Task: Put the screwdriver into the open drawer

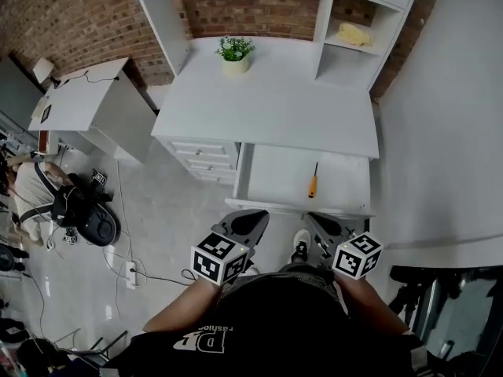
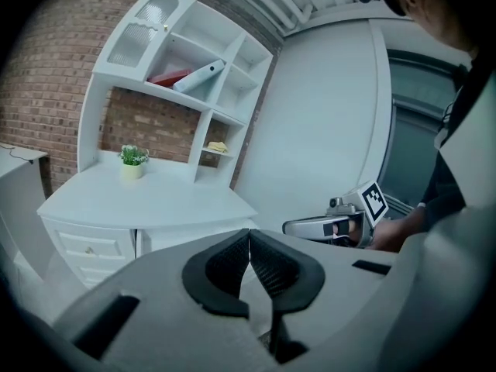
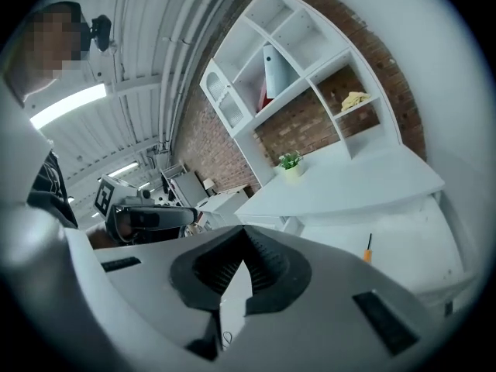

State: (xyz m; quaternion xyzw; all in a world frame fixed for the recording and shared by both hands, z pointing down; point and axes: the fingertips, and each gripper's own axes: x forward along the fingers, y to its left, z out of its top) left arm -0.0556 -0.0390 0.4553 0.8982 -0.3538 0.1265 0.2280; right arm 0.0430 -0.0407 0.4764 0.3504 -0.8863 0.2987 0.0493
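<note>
The screwdriver (image 1: 313, 181), black shaft with an orange handle, lies inside the open white drawer (image 1: 299, 207) of the desk; the right gripper view also shows this screwdriver (image 3: 368, 248) on the drawer floor. Both grippers hang close to my body, in front of the drawer and apart from it. My left gripper (image 1: 250, 215) is shut with nothing between its pads (image 2: 232, 263). My right gripper (image 1: 316, 220) is shut and empty too, its pads (image 3: 267, 263) meeting. Each gripper view shows the other gripper off to the side: the right gripper (image 2: 293, 227), the left gripper (image 3: 186, 215).
A small potted plant (image 1: 234, 53) stands at the back of the desk top (image 1: 267, 100). A yellow object (image 1: 354, 34) lies in a shelf cubby. Closed drawers (image 1: 203, 157) sit left of the open one. A person (image 1: 35, 191) crouches by bags and cables on the floor at left.
</note>
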